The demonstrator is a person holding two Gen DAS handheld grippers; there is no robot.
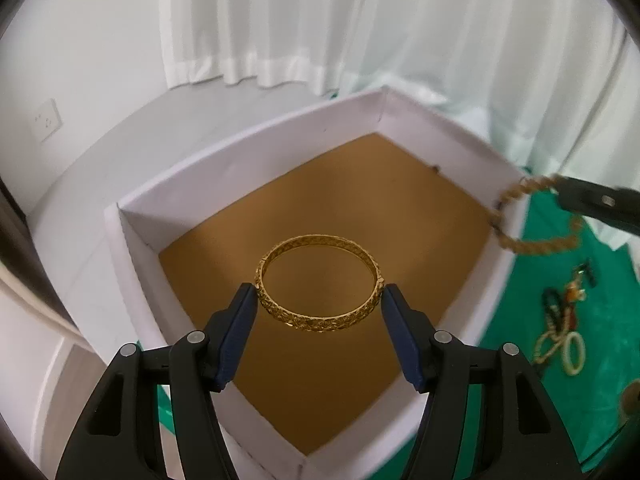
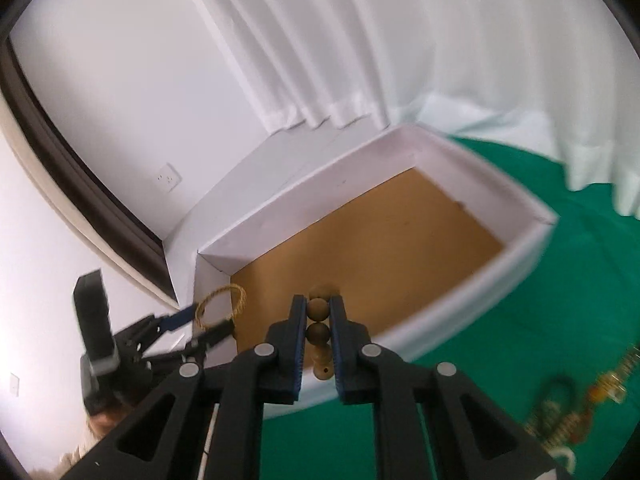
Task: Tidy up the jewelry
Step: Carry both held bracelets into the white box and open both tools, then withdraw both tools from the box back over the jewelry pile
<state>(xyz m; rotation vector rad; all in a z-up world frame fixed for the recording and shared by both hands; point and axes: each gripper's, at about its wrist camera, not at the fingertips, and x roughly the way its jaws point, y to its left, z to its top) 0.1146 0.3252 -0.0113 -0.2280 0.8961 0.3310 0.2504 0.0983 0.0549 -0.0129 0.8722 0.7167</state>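
A carved gold bangle hangs level between the blue pads of my left gripper, which is shut on its two sides. It hovers over the brown floor of a white box. At the right edge, my right gripper carries a brown bead bracelet just outside the box's right wall. In the right wrist view, my right gripper is shut on that bead bracelet, near the white box's front wall. To its left is the left gripper with the gold bangle.
The box stands on a green cloth. A pile of loose jewelry lies on the cloth to the right of the box. White curtains and a white wall with a socket stand behind.
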